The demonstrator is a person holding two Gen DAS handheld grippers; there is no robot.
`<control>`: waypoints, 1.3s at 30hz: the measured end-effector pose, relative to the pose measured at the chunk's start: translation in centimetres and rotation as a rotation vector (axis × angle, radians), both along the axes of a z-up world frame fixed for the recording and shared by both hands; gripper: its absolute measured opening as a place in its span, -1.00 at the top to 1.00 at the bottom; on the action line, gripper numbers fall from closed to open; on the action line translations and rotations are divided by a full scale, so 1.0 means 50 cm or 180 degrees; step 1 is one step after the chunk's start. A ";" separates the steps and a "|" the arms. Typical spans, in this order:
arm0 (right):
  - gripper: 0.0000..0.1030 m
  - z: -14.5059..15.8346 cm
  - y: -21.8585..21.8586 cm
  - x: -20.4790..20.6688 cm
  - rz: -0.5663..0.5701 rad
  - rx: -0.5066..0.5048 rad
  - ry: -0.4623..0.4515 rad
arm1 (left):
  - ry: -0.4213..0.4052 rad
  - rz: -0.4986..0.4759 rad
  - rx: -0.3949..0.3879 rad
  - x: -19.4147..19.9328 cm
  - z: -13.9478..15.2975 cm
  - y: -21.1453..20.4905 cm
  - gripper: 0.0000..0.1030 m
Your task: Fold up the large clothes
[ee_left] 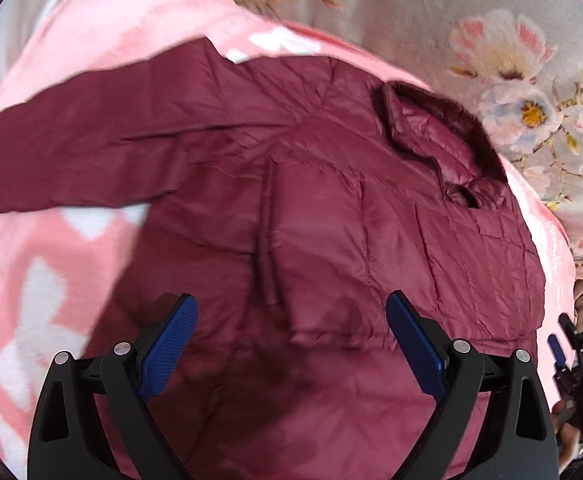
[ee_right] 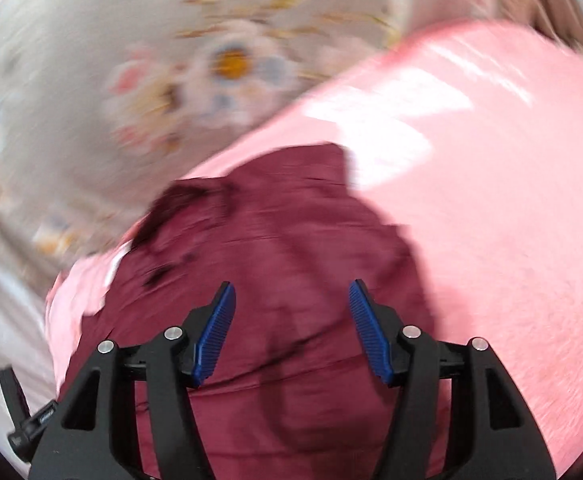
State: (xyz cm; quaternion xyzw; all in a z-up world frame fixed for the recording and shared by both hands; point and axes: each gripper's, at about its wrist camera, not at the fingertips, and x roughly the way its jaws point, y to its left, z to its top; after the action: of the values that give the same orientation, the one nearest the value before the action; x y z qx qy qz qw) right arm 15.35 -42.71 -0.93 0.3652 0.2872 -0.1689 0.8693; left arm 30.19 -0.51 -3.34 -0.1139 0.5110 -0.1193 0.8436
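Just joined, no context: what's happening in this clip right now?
A person with two handheld grippers is working on a maroon quilted puffer jacket spread on a pink fleece blanket over a floral bedsheet. One sleeve lies stretched out sideways; the other seems folded across the body. The left gripper and right gripper both hang open above the jacket, holding nothing. The right wrist view is motion-blurred.
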 end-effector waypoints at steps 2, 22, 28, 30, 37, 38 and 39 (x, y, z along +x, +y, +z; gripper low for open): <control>-0.13 -0.034 -0.033 0.009 -0.0067 0.0231 0.0018 | 0.0032 -0.0029 -0.0011 0.010 -0.006 -0.014 -0.47; 0.95 -0.075 0.005 0.066 0.0085 -0.0649 0.0695 | -0.0301 -0.0175 0.0896 0.029 -0.052 -0.066 0.96; 0.74 0.005 0.028 0.018 -0.0102 -0.0987 0.0763 | -0.0527 -0.0130 0.1094 -0.001 0.003 -0.044 0.56; 0.46 0.050 0.056 0.007 -0.0080 -0.1178 0.0624 | -0.0657 -0.0089 0.1056 -0.012 0.045 -0.032 -0.07; 0.27 0.114 0.164 0.115 0.0375 -0.1533 0.0379 | -0.0957 -0.0106 0.0836 0.023 0.151 -0.109 -0.29; 0.28 0.102 0.178 0.139 0.0461 -0.1565 0.0426 | -0.0964 -0.0120 0.0858 0.025 0.146 -0.127 -0.29; 0.28 0.089 0.185 0.156 0.0510 -0.1566 0.0473 | -0.0962 -0.0152 0.0894 0.030 0.135 -0.146 -0.29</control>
State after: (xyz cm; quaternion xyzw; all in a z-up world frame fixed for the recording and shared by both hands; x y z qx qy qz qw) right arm 23.15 -33.44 3.54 0.1057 0.3286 -0.1907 0.9190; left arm 31.66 -7.83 3.43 0.0362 0.3927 -0.0826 0.9152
